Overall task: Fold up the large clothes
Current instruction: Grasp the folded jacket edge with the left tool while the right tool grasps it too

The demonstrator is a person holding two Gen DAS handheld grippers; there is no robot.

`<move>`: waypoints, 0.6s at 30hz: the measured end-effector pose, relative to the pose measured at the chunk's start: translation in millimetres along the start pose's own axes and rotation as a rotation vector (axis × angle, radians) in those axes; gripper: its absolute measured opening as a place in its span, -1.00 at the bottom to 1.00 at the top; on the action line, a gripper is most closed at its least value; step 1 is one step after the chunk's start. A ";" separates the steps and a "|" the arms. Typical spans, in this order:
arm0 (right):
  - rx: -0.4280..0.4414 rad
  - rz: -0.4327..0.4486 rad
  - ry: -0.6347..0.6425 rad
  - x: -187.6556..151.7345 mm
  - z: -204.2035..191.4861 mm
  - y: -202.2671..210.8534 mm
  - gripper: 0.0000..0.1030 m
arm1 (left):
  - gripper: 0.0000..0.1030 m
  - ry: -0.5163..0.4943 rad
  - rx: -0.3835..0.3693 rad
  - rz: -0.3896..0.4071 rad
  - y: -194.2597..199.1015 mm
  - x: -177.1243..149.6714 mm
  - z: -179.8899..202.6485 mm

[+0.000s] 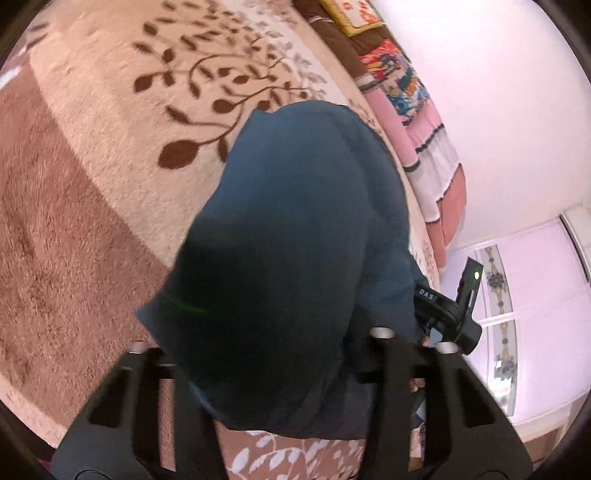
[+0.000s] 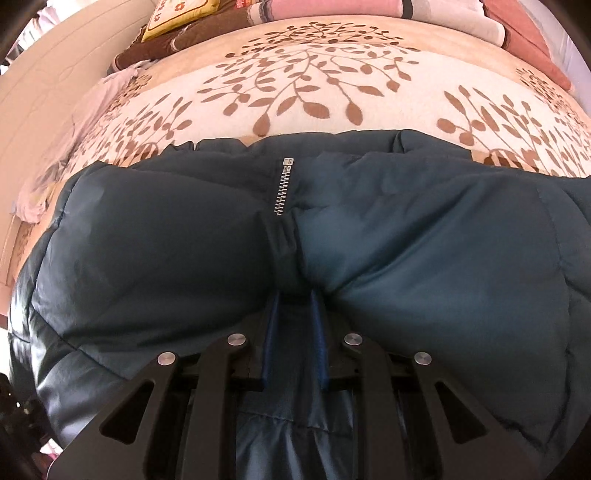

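Note:
A dark teal puffer jacket [image 2: 424, 236] lies across a beige blanket with brown leaves [image 2: 314, 74] on a bed, its metal zipper [image 2: 282, 186] running up the middle. My right gripper [image 2: 293, 295] points steeply down, its blue pads pinching the raised fold of cloth just below the zipper. In the left wrist view a thick lump of the same jacket [image 1: 295, 240] fills the middle and bunches between the arms of my left gripper [image 1: 280, 354], burying its fingers. The right gripper's black body [image 1: 450, 317], with a green light, shows just past the jacket's right edge.
Folded pink, white and patterned bedding [image 1: 417, 122] is stacked along the bed's far side by a white wall. A wardrobe door with floral glass [image 1: 502, 295] stands beyond. A yellow cushion [image 2: 177, 14] and a pale crumpled cloth [image 2: 74, 122] lie near the bed's left end.

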State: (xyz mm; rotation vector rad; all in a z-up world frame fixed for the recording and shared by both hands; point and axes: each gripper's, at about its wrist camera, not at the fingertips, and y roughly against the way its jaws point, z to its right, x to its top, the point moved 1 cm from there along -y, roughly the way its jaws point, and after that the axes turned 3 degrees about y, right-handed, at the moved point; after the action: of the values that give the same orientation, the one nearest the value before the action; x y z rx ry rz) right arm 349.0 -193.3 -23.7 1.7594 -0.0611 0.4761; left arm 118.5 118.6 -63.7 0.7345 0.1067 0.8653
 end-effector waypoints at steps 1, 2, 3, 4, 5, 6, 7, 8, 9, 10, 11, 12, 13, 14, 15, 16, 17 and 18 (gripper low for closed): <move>-0.006 0.001 0.002 -0.6 -0.6 2.4 -0.63 | -0.50 -0.025 0.008 0.004 2.1 -0.8 4.9; -0.015 0.001 0.006 -1.4 -1.7 5.4 -0.63 | -0.52 -0.044 0.015 0.008 4.9 -1.5 7.3; -0.024 0.001 0.006 -2.6 -2.5 8.9 -0.64 | -0.56 -0.059 0.022 0.013 6.6 -3.0 11.0; -0.030 0.006 0.004 -4.8 -3.8 16.9 -0.64 | -0.57 -0.062 0.024 0.015 7.8 -2.9 11.9; -0.024 0.015 0.000 -7.3 -3.3 23.8 -0.64 | -0.57 -0.062 0.027 0.016 8.5 -3.0 12.5; -0.005 0.037 -0.011 -11.5 -2.4 35.6 -0.64 | -0.57 -0.060 0.026 0.016 9.8 -1.0 10.7; 0.021 0.063 -0.014 -17.0 -1.6 49.8 -0.64 | -0.58 -0.057 0.025 0.016 11.1 -0.7 10.1; 0.040 0.085 -0.014 -22.9 -0.7 61.6 -0.64 | -0.58 -0.058 0.024 0.017 12.1 -0.8 10.3; 0.064 0.109 -0.015 -31.6 1.0 77.4 -0.64 | -0.59 -0.062 0.023 0.020 14.0 -0.9 10.1; 0.093 0.126 -0.018 -42.3 3.4 92.1 -0.63 | -0.59 -0.069 0.023 0.023 16.6 -1.9 8.6; 0.115 0.130 -0.022 -50.8 4.9 100.7 -0.63 | -0.59 -0.078 0.025 0.026 17.7 -2.4 10.1; 0.142 0.127 -0.031 -64.3 6.9 109.6 -0.63 | -0.60 -0.085 0.027 0.029 19.1 -3.7 9.7; 0.161 0.120 -0.035 -72.0 6.5 113.8 -0.64 | -0.60 -0.095 0.029 0.032 19.7 -3.7 11.3; 0.191 0.100 -0.037 -86.0 5.7 115.7 -0.66 | -0.60 -0.098 0.029 0.034 20.4 -3.9 11.6; 0.210 0.077 -0.036 -97.6 3.9 114.2 -0.69 | -0.60 -0.099 0.030 0.034 21.0 -4.4 11.3; 0.222 0.056 -0.033 -107.2 0.5 110.8 -0.71 | -0.60 -0.095 0.030 0.034 21.8 -5.4 10.9; 0.232 0.041 -0.029 -113.6 -3.0 107.9 -0.72 | -0.60 -0.093 0.031 0.034 22.4 -5.5 11.4; 0.232 0.027 -0.021 -120.0 -6.9 103.0 -0.72 | -0.60 -0.096 0.032 0.035 23.1 -6.6 12.1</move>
State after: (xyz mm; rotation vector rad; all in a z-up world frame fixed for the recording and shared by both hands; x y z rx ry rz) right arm 207.3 -237.9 30.8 1.9929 -0.0464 0.5004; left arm 103.5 117.1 -41.4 0.8084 0.0222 0.8616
